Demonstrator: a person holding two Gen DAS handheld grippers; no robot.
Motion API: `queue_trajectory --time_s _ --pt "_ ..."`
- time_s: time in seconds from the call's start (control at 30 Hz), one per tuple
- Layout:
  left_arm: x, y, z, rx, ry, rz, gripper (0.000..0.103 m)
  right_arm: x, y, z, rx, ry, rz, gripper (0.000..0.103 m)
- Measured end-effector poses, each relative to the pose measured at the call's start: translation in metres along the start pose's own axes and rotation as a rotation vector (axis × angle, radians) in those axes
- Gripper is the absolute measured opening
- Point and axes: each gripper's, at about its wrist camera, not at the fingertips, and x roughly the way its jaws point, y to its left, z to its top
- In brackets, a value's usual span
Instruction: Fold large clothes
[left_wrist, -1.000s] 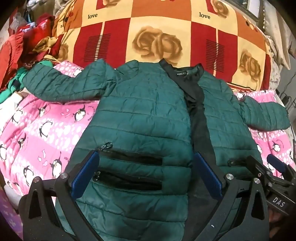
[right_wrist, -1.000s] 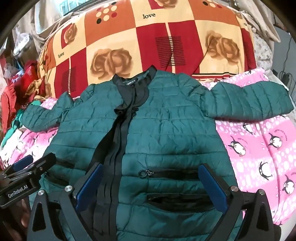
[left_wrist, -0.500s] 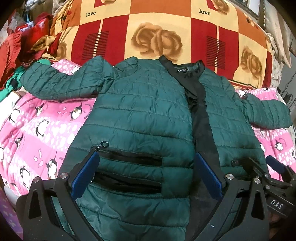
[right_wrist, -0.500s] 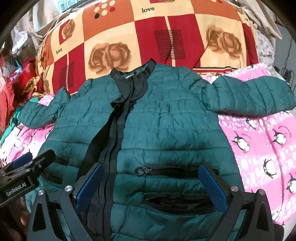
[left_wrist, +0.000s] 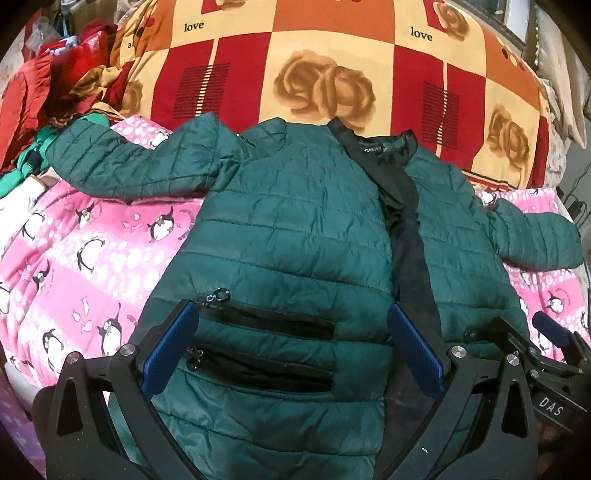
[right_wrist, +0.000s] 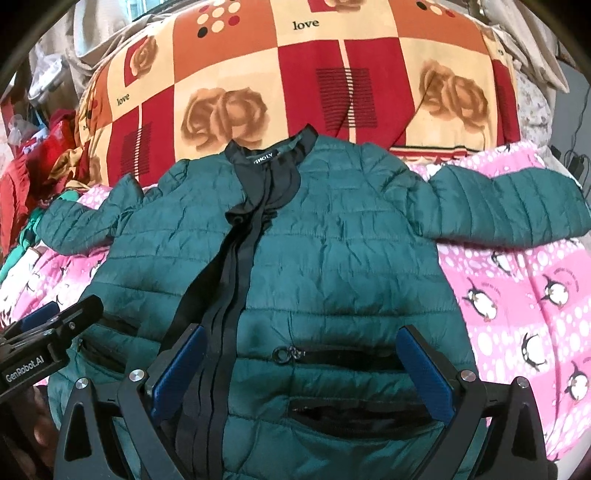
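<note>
A dark green quilted jacket (left_wrist: 295, 229) lies face up on a pink penguin blanket (left_wrist: 85, 251), sleeves spread to both sides, black zipper band down its front. It also shows in the right wrist view (right_wrist: 332, 251). My left gripper (left_wrist: 291, 347) is open and empty, hovering over the jacket's lower left panel with its two black pocket zippers. My right gripper (right_wrist: 301, 369) is open and empty over the lower right panel. Each gripper shows at the edge of the other's view: the right one (left_wrist: 550, 354) and the left one (right_wrist: 48, 328).
A large red, orange and cream rose-patterned quilt (left_wrist: 314, 66) is rolled up behind the jacket's collar. A heap of red and green clothes (left_wrist: 44, 96) lies at the far left. The pink blanket (right_wrist: 524, 302) extends right of the jacket.
Both grippers have moved slightly forward over the jacket's lower part, so the jacket sits a little lower in both views. Both stay open and the jacket has not moved.
</note>
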Motion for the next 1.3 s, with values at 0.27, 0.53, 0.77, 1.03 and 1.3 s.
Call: queue_trajectory --time_s 0.27,0.53,0.77,1.03,1.3 --pt "0.006 -0.002 -0.004 0.005 0.029 0.006 0.103 0.006 -0.001 0.000 0.033 0.013 0.032 0.102" --pt "0.008 -0.001 -0.004 0.004 0.027 0.007 0.103 0.008 0.000 -0.002 -0.004 0.023 -0.005 0.102" --pt "0.017 0.000 -0.008 0.002 0.048 0.011 0.103 0.013 0.001 -0.003 0.013 0.028 0.014 0.102" --pt "0.016 -0.002 -0.004 0.015 0.031 0.017 0.103 0.015 -0.001 -0.002 0.016 0.026 0.008 0.102" --pt "0.014 -0.001 -0.001 0.022 0.020 0.013 0.103 0.013 -0.008 0.003 0.018 0.027 -0.020 0.102"
